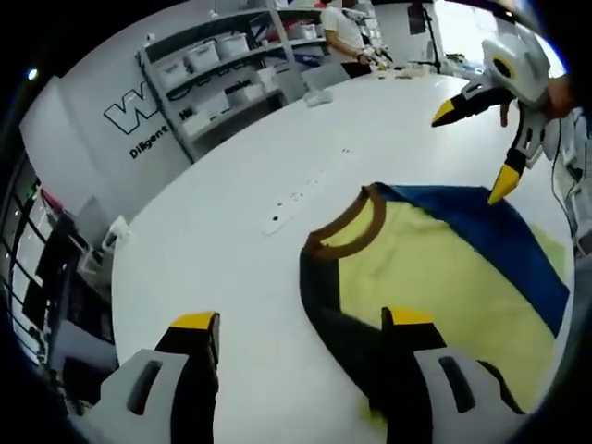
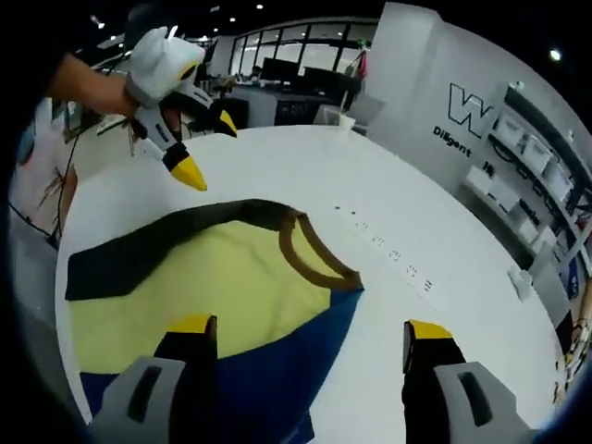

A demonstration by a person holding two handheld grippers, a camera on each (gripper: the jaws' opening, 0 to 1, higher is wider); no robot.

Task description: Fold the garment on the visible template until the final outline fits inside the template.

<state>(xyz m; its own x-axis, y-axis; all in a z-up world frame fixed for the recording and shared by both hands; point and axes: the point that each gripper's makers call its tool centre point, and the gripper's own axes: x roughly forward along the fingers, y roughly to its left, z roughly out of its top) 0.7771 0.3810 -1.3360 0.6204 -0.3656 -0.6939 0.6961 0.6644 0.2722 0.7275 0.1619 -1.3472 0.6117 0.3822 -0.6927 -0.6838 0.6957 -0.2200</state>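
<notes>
My left gripper's (image 1: 301, 324) fingers (image 1: 196, 324) stand wide apart with nothing between them, and so do my right gripper's (image 2: 310, 328) fingers (image 2: 425, 333). The garment (image 1: 435, 268), a yellow shirt with a brown collar (image 1: 356, 231), a dark sleeve and a blue sleeve, lies flat on the white table (image 1: 231, 176). In the left gripper view I see my right-hand finger over the dark sleeve at the shirt's near edge, though I cannot tell whether it touches the cloth; the other finger is over bare table, beside the shirt. In the right gripper view the garment (image 2: 213, 277) spreads ahead and to the left; my left-hand finger sits over the line where yellow meets blue, while the other finger is over bare table (image 2: 444, 222), well clear of the cloth. The collar (image 2: 314, 254) opens toward the table's middle.

Across the shirt in the left gripper view I see the right gripper (image 1: 474, 148), held by a hand above the blue sleeve's far edge, fingers spread. In the right gripper view the left gripper (image 2: 205, 146) hovers beyond the dark sleeve, fingers likewise parted.

A row of small dark marks (image 2: 388, 250) runs along the table past the collar. Beyond the table stand shelves with bins (image 1: 217, 69), a wall bearing a large letter W (image 2: 467, 109), and a person (image 1: 347, 32) at the far end.
</notes>
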